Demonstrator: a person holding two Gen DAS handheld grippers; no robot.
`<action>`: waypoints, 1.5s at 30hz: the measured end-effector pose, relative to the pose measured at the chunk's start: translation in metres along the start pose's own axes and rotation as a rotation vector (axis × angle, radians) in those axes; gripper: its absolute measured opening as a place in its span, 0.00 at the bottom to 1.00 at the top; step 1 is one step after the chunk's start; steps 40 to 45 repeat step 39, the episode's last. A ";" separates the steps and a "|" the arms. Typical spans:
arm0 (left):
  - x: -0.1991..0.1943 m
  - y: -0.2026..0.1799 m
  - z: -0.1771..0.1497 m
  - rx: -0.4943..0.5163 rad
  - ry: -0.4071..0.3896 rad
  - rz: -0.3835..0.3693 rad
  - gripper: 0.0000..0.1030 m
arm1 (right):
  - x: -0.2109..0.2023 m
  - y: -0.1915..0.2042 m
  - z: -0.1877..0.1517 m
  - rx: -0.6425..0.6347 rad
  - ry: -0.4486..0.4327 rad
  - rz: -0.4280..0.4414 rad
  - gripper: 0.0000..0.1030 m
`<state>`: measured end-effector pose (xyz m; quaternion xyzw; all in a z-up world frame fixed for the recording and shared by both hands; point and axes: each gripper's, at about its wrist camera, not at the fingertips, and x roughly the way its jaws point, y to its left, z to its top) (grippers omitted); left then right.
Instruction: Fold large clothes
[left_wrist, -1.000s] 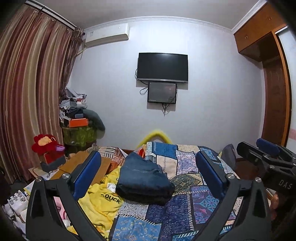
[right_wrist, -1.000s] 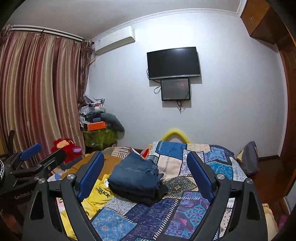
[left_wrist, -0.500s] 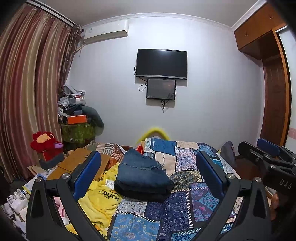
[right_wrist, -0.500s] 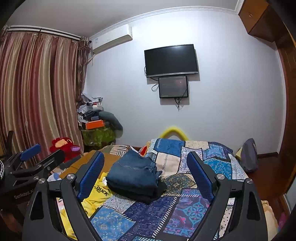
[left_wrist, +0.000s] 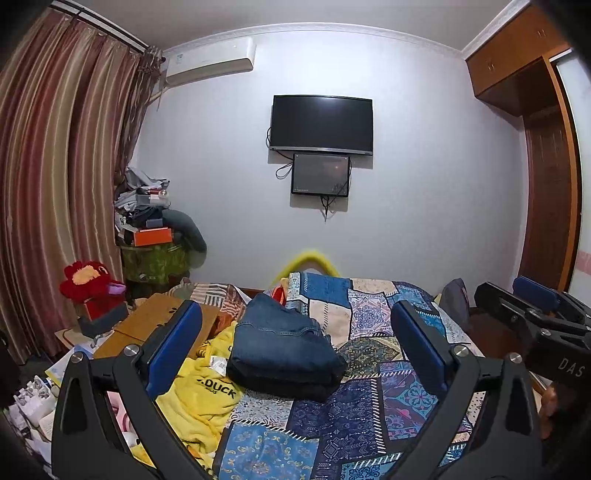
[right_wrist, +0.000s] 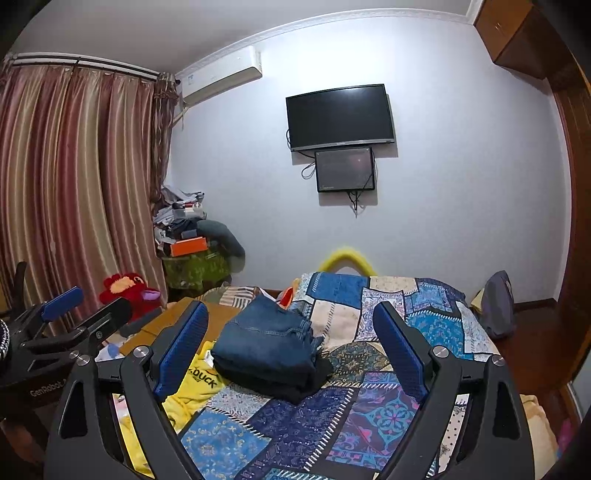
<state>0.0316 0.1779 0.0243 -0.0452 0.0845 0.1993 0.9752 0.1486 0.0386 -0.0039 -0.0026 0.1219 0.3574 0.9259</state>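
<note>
Patchwork bedspread (left_wrist: 373, 417) fills most of what I see from both wrists, spread over the bed with nothing of mine touching it. On it, toward the left side, lies a folded pair of jeans (left_wrist: 282, 350), a squared stack of several layers with the denim edges roughly aligned, so I judge that garment done (or as near as makes no difference). Just beside it on the left, and partly under its edge, is a crumpled yellow garment (left_wrist: 199, 391) with "DUCK" printed on it, plainly not folded; I take that as the next piece. The step in hand, as I read it, is the pause between garments: next I would have to bring both tools down and leftward, find two corners or a hem on the yellow cloth, and draw it onto bare bedspread to flatten it without dragging the jeans out of shape. My left gripper (left_wrist: 295, 350) hovers above the near end of the bed, jaws spread wide and holding nothing, pointing level toward the far wall. My right gripper (right_wrist: 291, 350) sits alongside at a similar height, likewise wide apart and empty, and each tool shows at the edge of the other's view.
</note>
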 end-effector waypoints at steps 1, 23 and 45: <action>0.000 0.000 0.000 0.000 0.001 -0.001 1.00 | 0.000 0.000 0.000 0.000 0.001 0.001 0.86; 0.004 -0.005 0.001 0.023 0.021 -0.047 1.00 | 0.003 -0.005 0.000 0.020 0.002 -0.008 0.87; 0.005 -0.004 -0.002 0.022 0.025 -0.042 1.00 | 0.004 -0.007 0.000 0.021 0.013 -0.006 0.87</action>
